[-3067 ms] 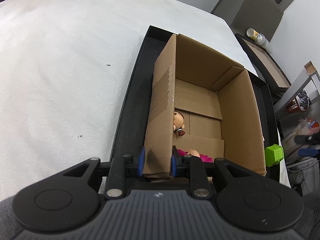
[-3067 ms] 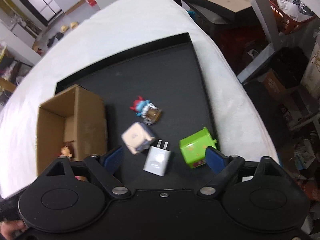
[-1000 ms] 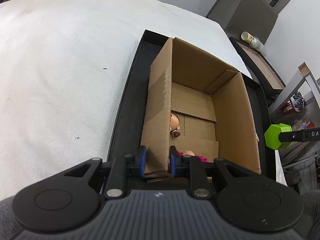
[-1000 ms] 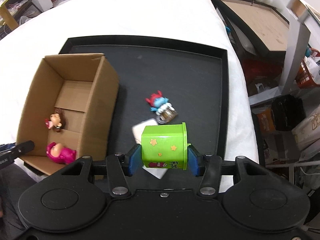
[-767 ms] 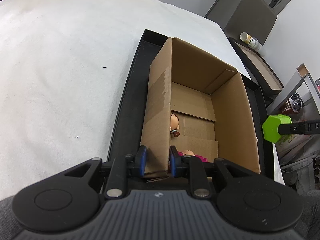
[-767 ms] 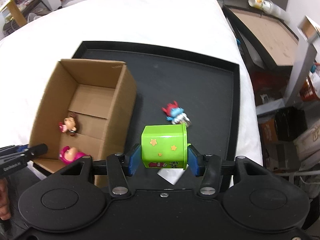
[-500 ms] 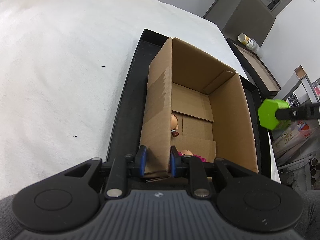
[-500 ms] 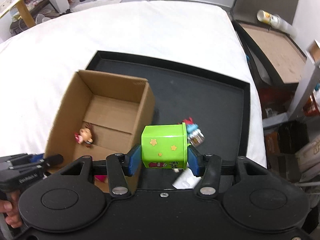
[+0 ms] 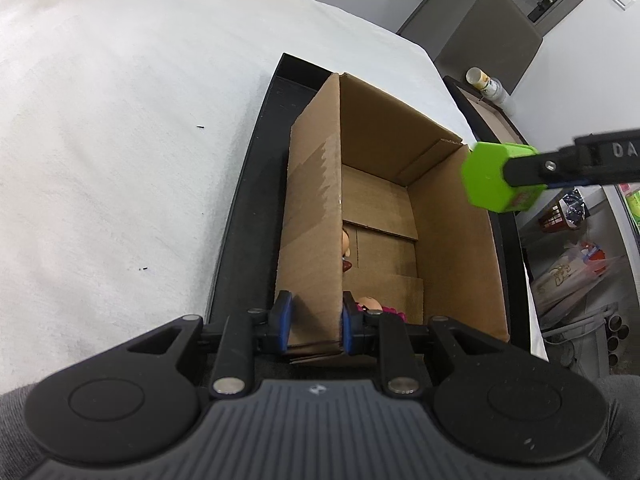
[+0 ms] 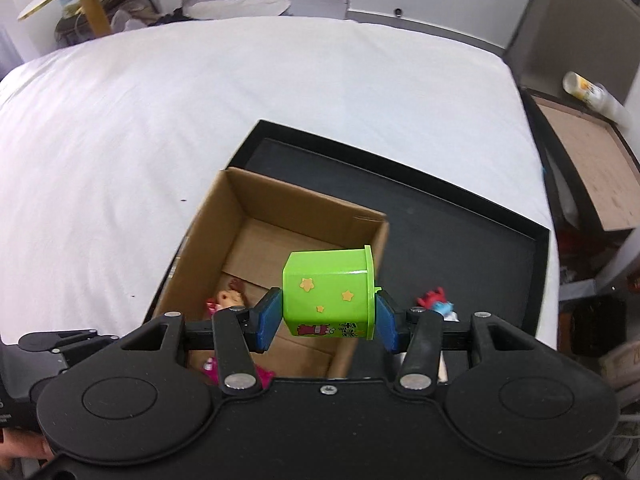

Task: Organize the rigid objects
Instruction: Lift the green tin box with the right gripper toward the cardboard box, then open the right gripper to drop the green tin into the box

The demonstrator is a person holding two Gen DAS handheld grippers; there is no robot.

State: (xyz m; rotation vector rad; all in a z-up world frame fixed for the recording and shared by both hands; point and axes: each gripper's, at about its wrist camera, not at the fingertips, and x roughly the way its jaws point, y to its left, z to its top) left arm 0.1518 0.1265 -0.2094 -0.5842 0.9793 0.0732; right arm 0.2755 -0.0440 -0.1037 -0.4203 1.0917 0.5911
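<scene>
Cardboard box (image 9: 400, 216) sits open-topped on the black tray (image 10: 472, 216), and the left gripper (image 9: 314, 322) pinches its near wall between blue pads — a bracing hold, I judge, so the light box will not skid or tip while things are dropped in. The right gripper (image 10: 328, 318) is clamped on the green hexagonal container (image 10: 330, 292), gripped across its flat sides and carried on its side, rim toward three o'clock in the right wrist view. From the left wrist view the container hangs at two o'clock, above the box's right wall, not yet over the middle. Two small dolls already lie inside, a brown-haired doll (image 10: 228, 298) and a pink doll (image 9: 380, 306) nearer the pinched wall. At three o'clock of the container, a red-and-blue figure (image 10: 436, 300) waits on the tray — likely a later pick.
</scene>
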